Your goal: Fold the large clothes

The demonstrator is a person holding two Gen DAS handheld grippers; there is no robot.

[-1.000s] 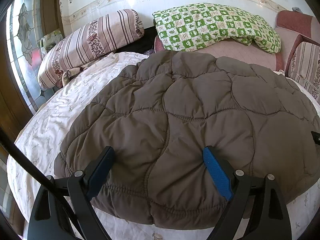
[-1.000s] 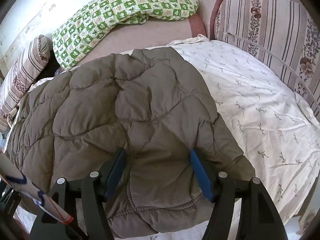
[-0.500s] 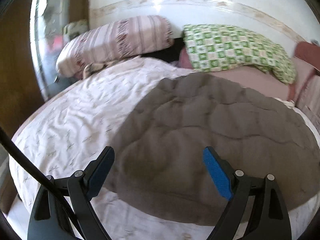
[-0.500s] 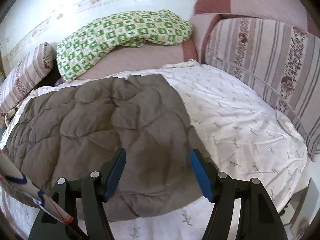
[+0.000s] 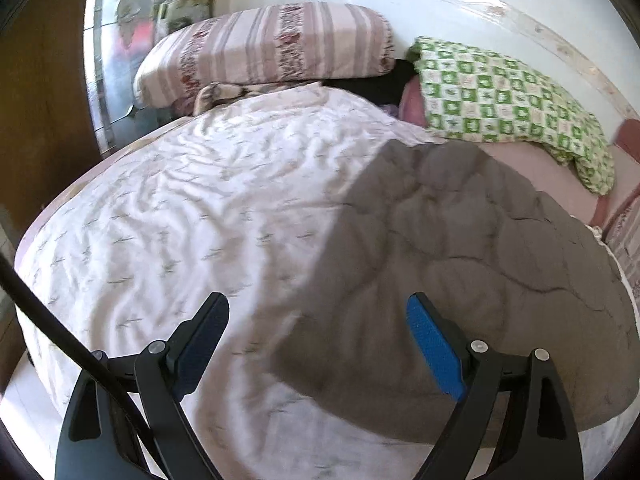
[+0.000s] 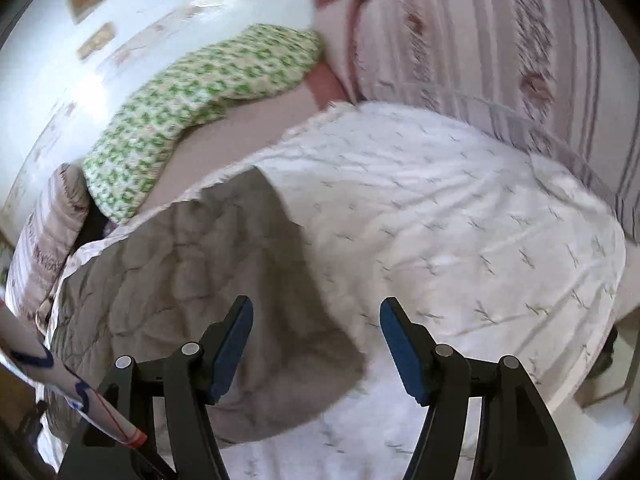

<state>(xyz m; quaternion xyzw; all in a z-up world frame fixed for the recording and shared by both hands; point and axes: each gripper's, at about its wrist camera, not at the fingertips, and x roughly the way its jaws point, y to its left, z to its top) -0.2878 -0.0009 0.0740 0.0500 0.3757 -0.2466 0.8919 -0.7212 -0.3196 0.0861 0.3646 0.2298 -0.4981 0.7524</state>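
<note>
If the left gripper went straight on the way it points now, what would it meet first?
Most likely the left edge of the brown quilted coat on the white bedsheet. The left gripper is open and empty, and that edge runs between its fingers; depth is unclear, so bare sheet is possible.

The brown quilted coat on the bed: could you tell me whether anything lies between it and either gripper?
Nothing visible does. The coat lies flat on the white sheet, with only air between it and the open left gripper and the right gripper, whose jaws are closing on nothing. The pillows sit beyond it.
</note>
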